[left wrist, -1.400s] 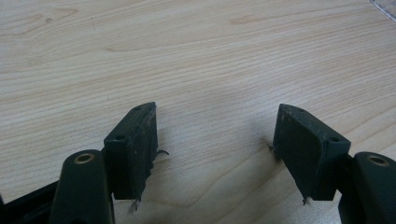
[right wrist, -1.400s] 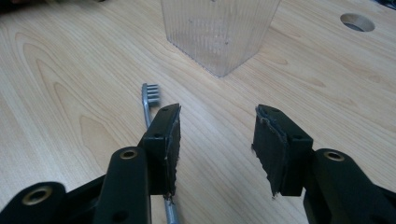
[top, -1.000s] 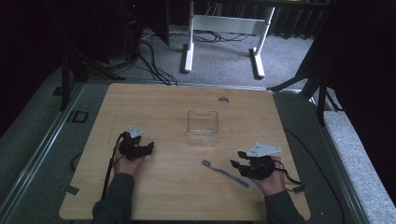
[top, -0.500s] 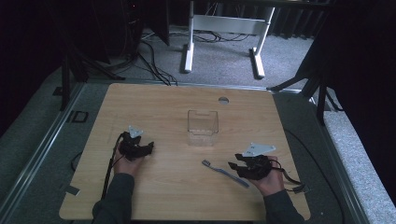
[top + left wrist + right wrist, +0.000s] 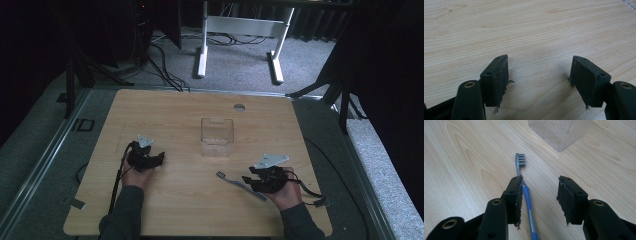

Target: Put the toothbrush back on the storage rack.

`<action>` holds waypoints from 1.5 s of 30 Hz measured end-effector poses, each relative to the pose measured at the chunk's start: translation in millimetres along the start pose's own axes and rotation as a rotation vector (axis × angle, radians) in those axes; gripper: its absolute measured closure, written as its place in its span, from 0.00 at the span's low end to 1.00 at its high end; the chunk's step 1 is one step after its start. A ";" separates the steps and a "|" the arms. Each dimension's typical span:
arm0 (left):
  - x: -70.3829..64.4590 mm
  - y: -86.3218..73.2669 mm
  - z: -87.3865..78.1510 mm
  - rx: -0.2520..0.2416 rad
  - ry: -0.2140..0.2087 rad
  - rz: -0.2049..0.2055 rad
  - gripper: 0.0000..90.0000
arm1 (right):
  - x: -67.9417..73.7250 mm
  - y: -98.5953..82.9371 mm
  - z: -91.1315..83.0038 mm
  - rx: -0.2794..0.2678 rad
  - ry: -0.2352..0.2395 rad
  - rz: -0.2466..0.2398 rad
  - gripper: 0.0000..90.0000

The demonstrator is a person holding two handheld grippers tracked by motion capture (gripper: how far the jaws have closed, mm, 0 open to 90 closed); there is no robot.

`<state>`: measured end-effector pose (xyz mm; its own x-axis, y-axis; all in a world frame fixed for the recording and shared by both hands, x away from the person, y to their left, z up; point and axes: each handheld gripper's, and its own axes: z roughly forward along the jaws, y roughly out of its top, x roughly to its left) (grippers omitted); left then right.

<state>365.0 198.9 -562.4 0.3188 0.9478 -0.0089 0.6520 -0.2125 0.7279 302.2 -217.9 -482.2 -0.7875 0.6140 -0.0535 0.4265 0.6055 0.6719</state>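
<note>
Lying flat, the toothbrush passes between the right gripper's parted, empty fingers, its bristles plain there.

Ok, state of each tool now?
Left tool: open, empty, over bare table.
Right tool: open, holding nothing; toothbrush lies by its left jaw.

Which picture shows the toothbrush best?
The right gripper view. There the toothbrush lies close up on the table: you can see its grey bristle head and blue handle running beside one jaw of the open right hand-held gripper. The high view shows it small and thin, near the clear container.
</note>
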 end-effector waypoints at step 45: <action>-0.1 0.0 0.0 0.000 0.000 -0.002 0.35 | 5.7 18.3 12.6 0.186 0.043 -0.059 0.74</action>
<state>364.9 198.8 -562.4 0.3177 0.9481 -0.0101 0.6523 -0.2108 0.7280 311.1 -197.0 -479.5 -0.8302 0.5548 -0.0543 0.4506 0.7253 0.5204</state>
